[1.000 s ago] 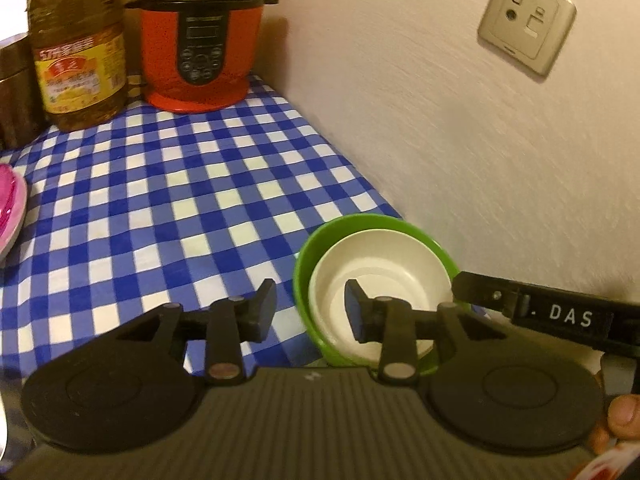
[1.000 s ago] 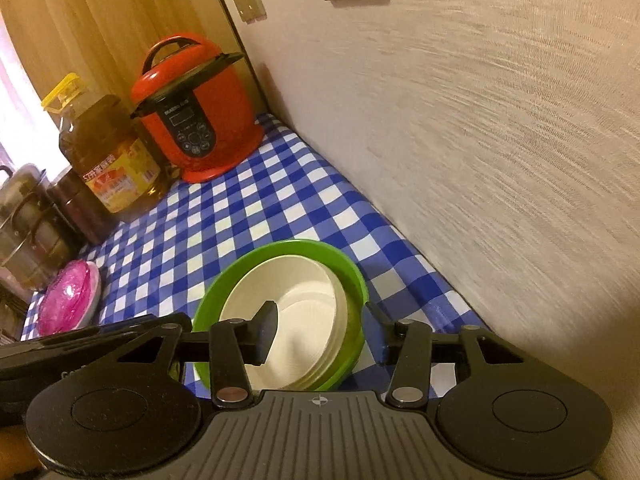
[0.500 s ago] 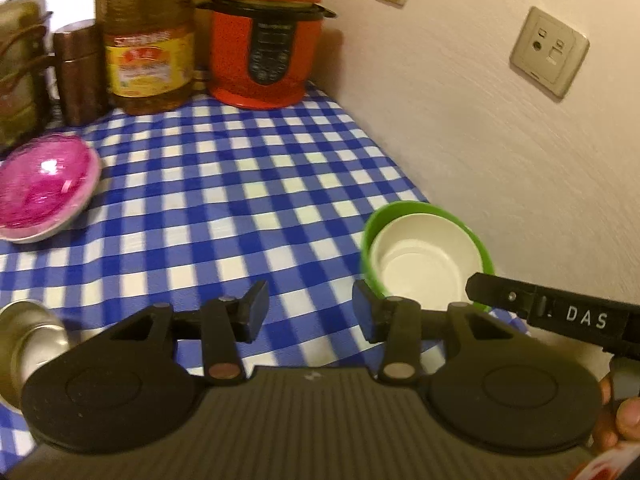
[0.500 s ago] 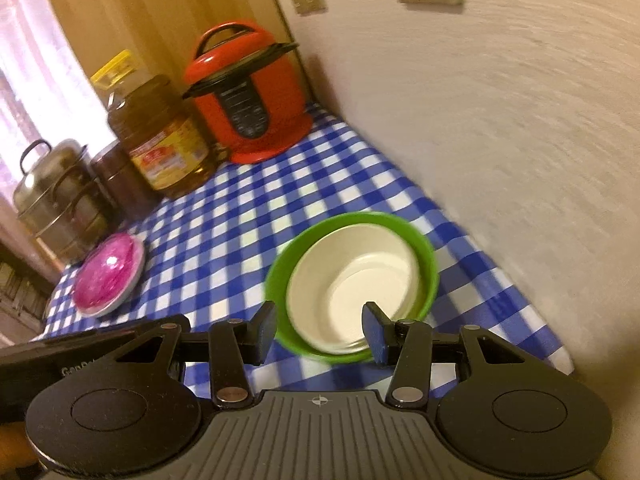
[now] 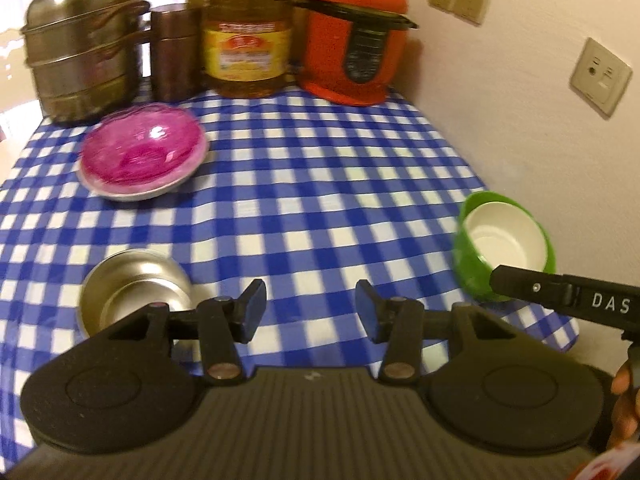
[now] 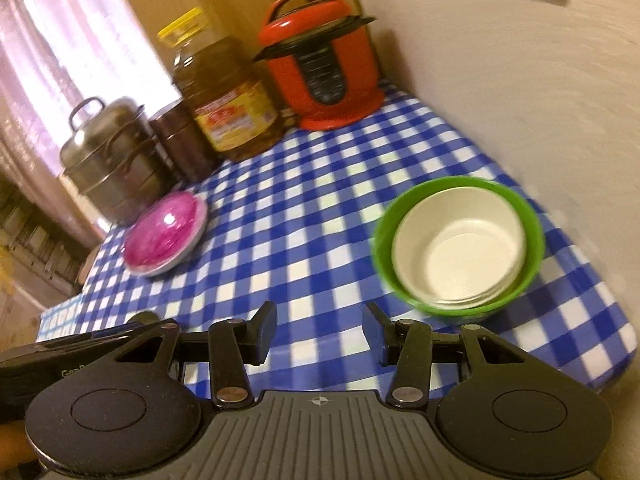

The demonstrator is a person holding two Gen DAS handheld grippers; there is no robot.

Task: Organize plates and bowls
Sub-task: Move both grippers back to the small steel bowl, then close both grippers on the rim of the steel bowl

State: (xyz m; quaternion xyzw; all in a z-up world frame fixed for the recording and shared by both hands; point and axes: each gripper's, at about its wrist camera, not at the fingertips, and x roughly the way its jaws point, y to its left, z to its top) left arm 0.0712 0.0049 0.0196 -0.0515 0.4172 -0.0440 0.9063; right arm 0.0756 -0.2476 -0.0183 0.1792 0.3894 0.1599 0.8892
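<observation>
A cream bowl (image 5: 506,236) (image 6: 460,248) sits nested inside a green bowl (image 5: 468,256) (image 6: 532,236) at the table's right edge by the wall. A pink bowl (image 5: 142,150) (image 6: 164,234) rests on a grey plate (image 5: 140,192) at the far left. A steel bowl (image 5: 132,292) lies near the left, just beyond my left finger. My left gripper (image 5: 310,308) hovers over bare cloth, its jaws opening with nothing between them. My right gripper (image 6: 320,330) is open and holds nothing, with the nested bowls ahead to its right.
Along the back stand a steel steamer pot (image 5: 80,44), a brown canister (image 5: 174,48), an oil bottle (image 5: 248,28) and a red pressure cooker (image 5: 356,36). A wall with sockets (image 5: 600,76) borders the checked tablecloth (image 5: 320,184) on the right.
Both grippers pulled back and leftward from the nested bowls, which now sit to the right. The left jaws have widened. The pink bowl, steel bowl and steamer pot came into view.
</observation>
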